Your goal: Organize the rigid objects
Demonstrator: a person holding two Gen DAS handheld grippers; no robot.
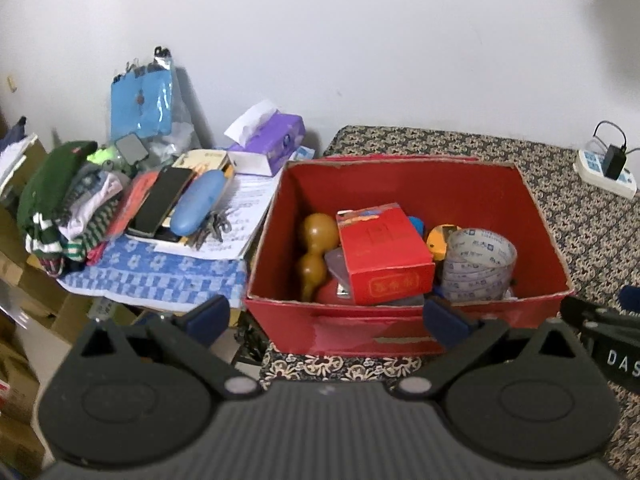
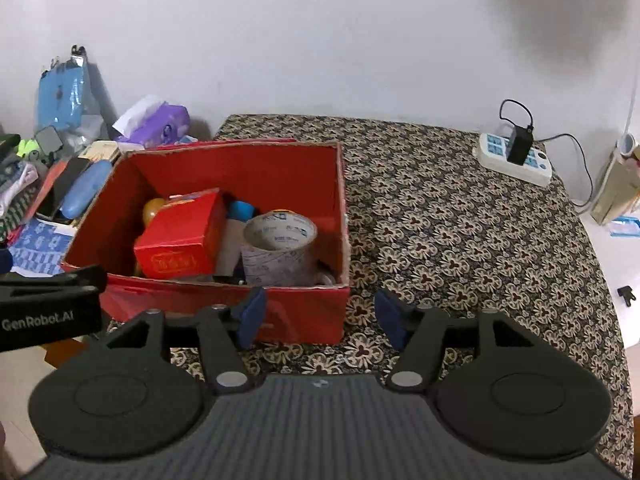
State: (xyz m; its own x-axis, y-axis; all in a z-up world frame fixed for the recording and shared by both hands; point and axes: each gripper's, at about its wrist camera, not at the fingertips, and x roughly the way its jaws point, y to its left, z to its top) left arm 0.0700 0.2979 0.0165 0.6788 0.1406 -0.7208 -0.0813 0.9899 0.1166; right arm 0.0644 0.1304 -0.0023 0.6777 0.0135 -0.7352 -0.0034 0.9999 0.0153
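Observation:
A red cardboard box (image 1: 400, 188) (image 2: 344, 208) stands on the patterned table. Inside lie a small red carton (image 1: 384, 256) (image 2: 180, 236), a wooden gourd (image 1: 316, 248), a big roll of clear tape (image 1: 480, 264) (image 2: 280, 248) and other small items. My left gripper (image 1: 326, 320) is open and empty, just in front of the box's near wall. My right gripper (image 2: 320, 318) is open and empty, near the box's front right corner.
A side table at left holds a blue glasses case (image 1: 198, 208), a black phone (image 1: 164, 204), folded clothes (image 1: 68, 204) and a purple tissue box (image 1: 276, 140). A power strip with a charger (image 2: 516, 156) lies at the table's back right. The patterned tablecloth (image 2: 460, 220) spreads right of the box.

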